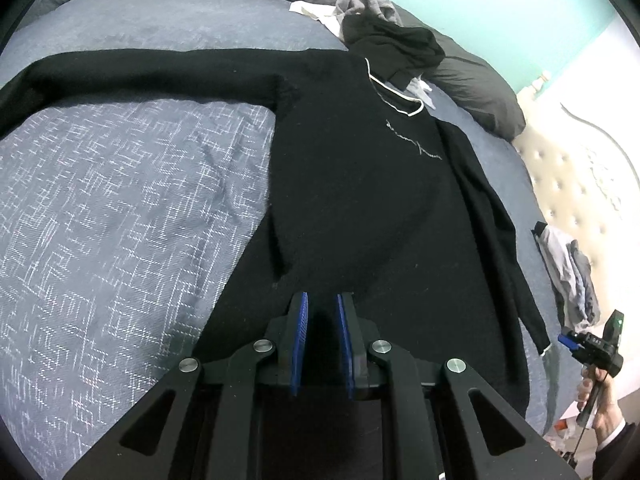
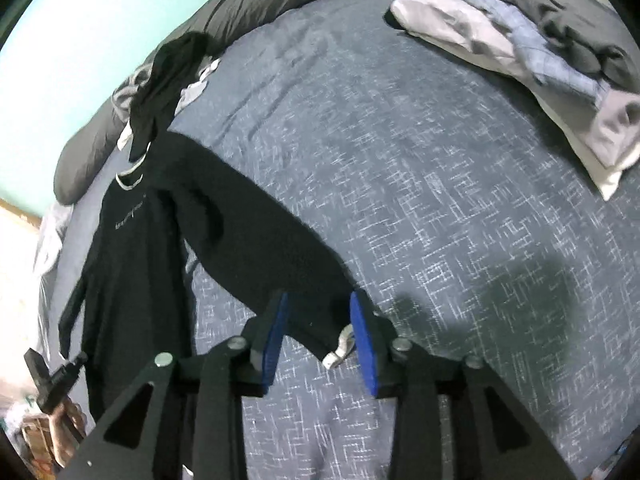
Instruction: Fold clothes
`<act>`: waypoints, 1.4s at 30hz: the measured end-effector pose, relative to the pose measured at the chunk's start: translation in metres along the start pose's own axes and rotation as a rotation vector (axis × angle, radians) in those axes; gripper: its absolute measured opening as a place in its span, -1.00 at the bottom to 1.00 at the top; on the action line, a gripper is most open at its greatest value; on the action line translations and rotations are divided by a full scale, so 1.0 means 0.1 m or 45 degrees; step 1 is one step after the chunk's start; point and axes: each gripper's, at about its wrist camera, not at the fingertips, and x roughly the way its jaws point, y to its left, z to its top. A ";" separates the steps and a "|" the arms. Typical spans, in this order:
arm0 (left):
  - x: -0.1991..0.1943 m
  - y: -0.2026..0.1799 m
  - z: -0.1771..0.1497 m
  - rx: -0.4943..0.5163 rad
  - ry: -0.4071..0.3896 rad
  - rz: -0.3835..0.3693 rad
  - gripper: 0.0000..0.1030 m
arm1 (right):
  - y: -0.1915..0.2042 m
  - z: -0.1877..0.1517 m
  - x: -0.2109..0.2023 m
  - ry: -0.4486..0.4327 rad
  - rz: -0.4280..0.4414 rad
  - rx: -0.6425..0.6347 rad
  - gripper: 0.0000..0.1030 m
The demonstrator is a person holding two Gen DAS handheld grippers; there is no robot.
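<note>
A black long-sleeved sweater (image 1: 360,184) with a white-trimmed neck and small chest lettering lies flat, face up, on the bed. In the left wrist view one sleeve stretches out to the left and the other lies along the body's right side. My left gripper (image 1: 323,300) is over the sweater's hem with its blue pads slightly apart; whether it pinches cloth I cannot tell. In the right wrist view the sweater (image 2: 136,248) lies to the left, and its outstretched sleeve ends in a white-trimmed cuff (image 2: 338,350) between the pads of my open right gripper (image 2: 320,308).
The bed has a blue-grey patterned cover (image 1: 120,200). A heap of dark and grey clothes (image 1: 384,36) lies above the sweater's neck, against dark pillows (image 1: 480,84). A stack of folded clothes (image 2: 540,52) sits at the far right in the right wrist view.
</note>
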 end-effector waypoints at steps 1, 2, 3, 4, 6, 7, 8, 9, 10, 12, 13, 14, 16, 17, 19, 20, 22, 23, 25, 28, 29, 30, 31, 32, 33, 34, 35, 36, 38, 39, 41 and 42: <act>0.00 0.00 0.00 0.001 0.000 0.001 -0.68 | 0.04 -0.02 0.02 0.011 0.021 -0.015 -0.36; 0.00 0.01 0.00 0.001 0.002 0.001 -0.68 | 0.07 -0.03 0.04 0.022 0.032 -0.025 -0.36; 0.01 0.01 0.00 0.002 0.004 0.003 -0.68 | 0.10 -0.03 0.08 0.035 0.031 -0.034 -0.36; 0.01 0.01 -0.01 0.005 0.005 0.004 -0.68 | 0.15 -0.05 0.12 0.051 0.025 -0.048 -0.36; 0.01 0.01 -0.02 0.009 0.008 0.003 -0.68 | 0.26 -0.06 0.21 0.065 0.007 -0.098 -0.36; 0.02 0.01 -0.02 0.010 0.009 0.003 -0.68 | 0.30 -0.06 0.24 0.069 0.005 -0.116 -0.36; 0.02 0.01 -0.02 0.011 0.008 0.006 -0.68 | 0.38 -0.05 0.29 0.079 0.005 -0.145 -0.36; 0.02 0.01 -0.02 0.012 0.006 0.008 -0.68 | 0.45 -0.04 0.35 0.088 0.005 -0.175 -0.36; 0.02 0.01 -0.02 0.013 0.001 0.014 -0.68 | 0.53 -0.03 0.41 0.095 -0.009 -0.204 -0.36; 0.01 0.02 -0.02 0.012 -0.012 0.026 -0.68 | 0.69 0.00 0.53 0.111 -0.036 -0.264 -0.36; 0.01 0.02 -0.02 0.012 -0.016 0.028 -0.68 | 0.78 0.00 0.60 0.118 -0.054 -0.300 -0.36; 0.01 0.02 -0.01 0.014 -0.017 0.029 -0.68 | 0.87 0.01 0.67 0.127 -0.071 -0.337 -0.36; 0.01 0.02 -0.01 0.022 -0.017 0.036 -0.68 | 0.99 -0.01 0.83 0.165 -0.113 -0.412 -0.36; 0.02 0.02 -0.02 0.025 -0.014 0.038 -0.68 | 1.01 -0.01 0.88 0.177 -0.123 -0.428 -0.36; 0.03 0.03 -0.03 0.031 -0.011 0.046 -0.68 | 1.01 -0.02 0.95 0.190 -0.134 -0.432 -0.38; 0.04 0.03 -0.03 0.036 -0.010 0.048 -0.68 | 1.01 -0.03 0.99 0.197 -0.140 -0.434 -0.49; 0.05 0.03 -0.04 0.045 -0.008 0.054 -0.68 | 1.00 -0.04 1.06 0.210 -0.152 -0.438 -0.64; 0.05 0.04 -0.04 0.047 -0.008 0.055 -0.68 | 1.00 -0.05 1.09 0.216 -0.158 -0.440 -0.77; 0.06 0.05 -0.04 0.043 -0.005 0.054 -0.68 | 1.00 -0.08 1.13 0.234 -0.157 -0.461 -0.90; 0.07 0.06 -0.03 0.038 -0.002 0.051 -0.68 | 1.01 -0.16 1.15 0.266 -0.143 -0.512 -0.97; 0.07 0.06 -0.03 0.038 -0.001 0.049 -0.68 | 1.02 -0.19 1.15 0.277 -0.138 -0.529 -0.98; 0.07 0.06 -0.03 0.038 0.001 0.048 -0.68 | 1.02 -0.22 1.16 0.286 -0.132 -0.544 -0.98; 0.08 0.05 -0.03 0.038 0.002 0.046 -0.68 | 1.00 -0.22 1.14 0.274 -0.123 -0.535 -0.98; 0.08 0.05 -0.04 0.039 0.003 0.045 -0.68 | 0.99 -0.22 1.11 0.260 -0.112 -0.524 -0.98; 0.08 0.05 -0.04 0.039 0.003 0.047 -0.68 | 0.98 -0.19 1.05 0.223 -0.082 -0.501 -0.98; 0.08 0.06 -0.04 0.040 0.003 0.049 -0.68 | 0.98 -0.15 0.99 0.186 -0.054 -0.478 -0.98; 0.08 0.06 -0.04 0.039 0.003 0.050 -0.68 | 0.99 -0.10 0.93 0.145 -0.044 -0.466 -0.98; 0.08 0.06 -0.04 0.037 0.003 0.051 -0.68 | 1.00 -0.04 0.87 0.107 -0.034 -0.453 -0.97; 0.08 0.07 -0.03 0.034 0.002 0.049 -0.68 | 1.02 0.10 0.82 0.074 -0.013 -0.421 -0.95; 0.08 0.07 -0.03 0.033 0.001 0.049 -0.68 | 1.01 0.16 0.82 0.069 -0.032 -0.404 -0.93; 0.07 0.07 -0.02 0.034 0.000 0.049 -0.68 | 0.99 0.29 0.84 0.060 -0.069 -0.371 -0.89; 0.07 0.07 -0.02 0.035 0.000 0.049 -0.68 | 0.97 0.35 0.85 0.056 -0.089 -0.354 -0.79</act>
